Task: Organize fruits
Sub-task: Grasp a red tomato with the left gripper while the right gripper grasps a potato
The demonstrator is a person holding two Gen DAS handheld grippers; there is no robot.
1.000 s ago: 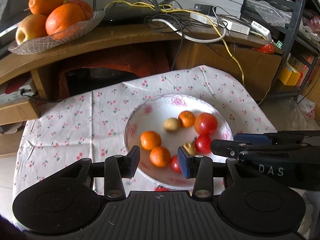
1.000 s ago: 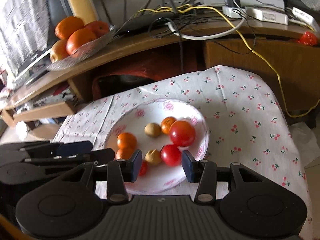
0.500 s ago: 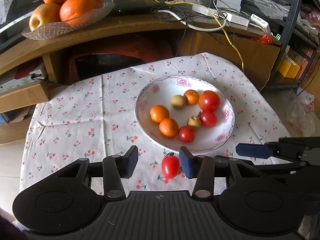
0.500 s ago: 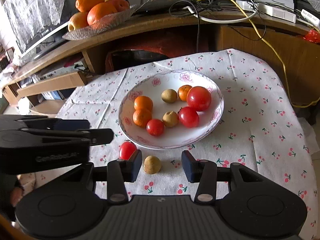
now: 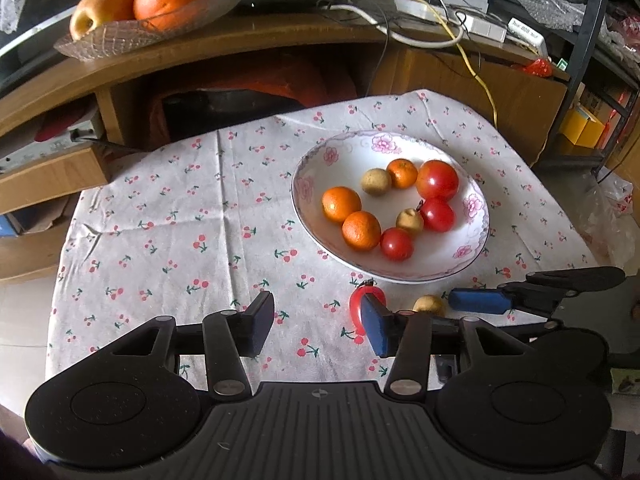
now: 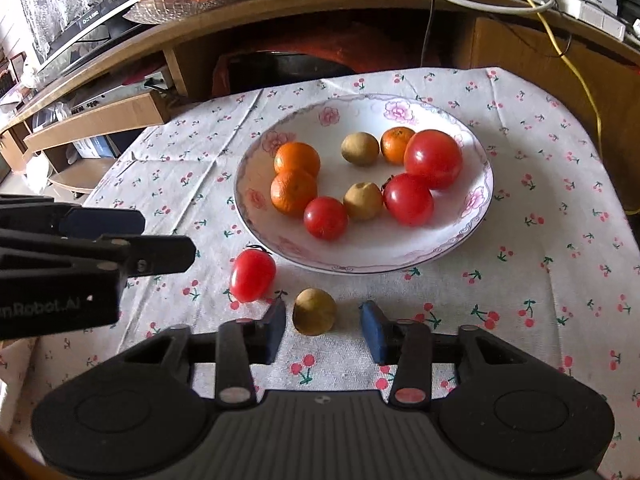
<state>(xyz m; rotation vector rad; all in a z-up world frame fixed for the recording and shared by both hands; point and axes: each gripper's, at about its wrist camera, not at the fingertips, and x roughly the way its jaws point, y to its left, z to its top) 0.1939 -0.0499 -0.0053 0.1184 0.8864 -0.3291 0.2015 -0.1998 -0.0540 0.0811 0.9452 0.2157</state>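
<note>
Both grippers have pulled back from the plate (image 6: 476,224) since a moment ago, so the red tomato (image 6: 252,275) and the little brown fruit (image 6: 314,311) now show on the cloth (image 5: 168,216) just in front of it. To do this step well, the right gripper (image 6: 323,330), wide open and holding nothing, should slide down around the brown fruit and squeeze softly so it does not roll. The left gripper (image 5: 316,326) is open and empty too, and its own view half hides the tomato behind one finger (image 5: 374,330), while the right view shows both fruits whole and apart.
</note>
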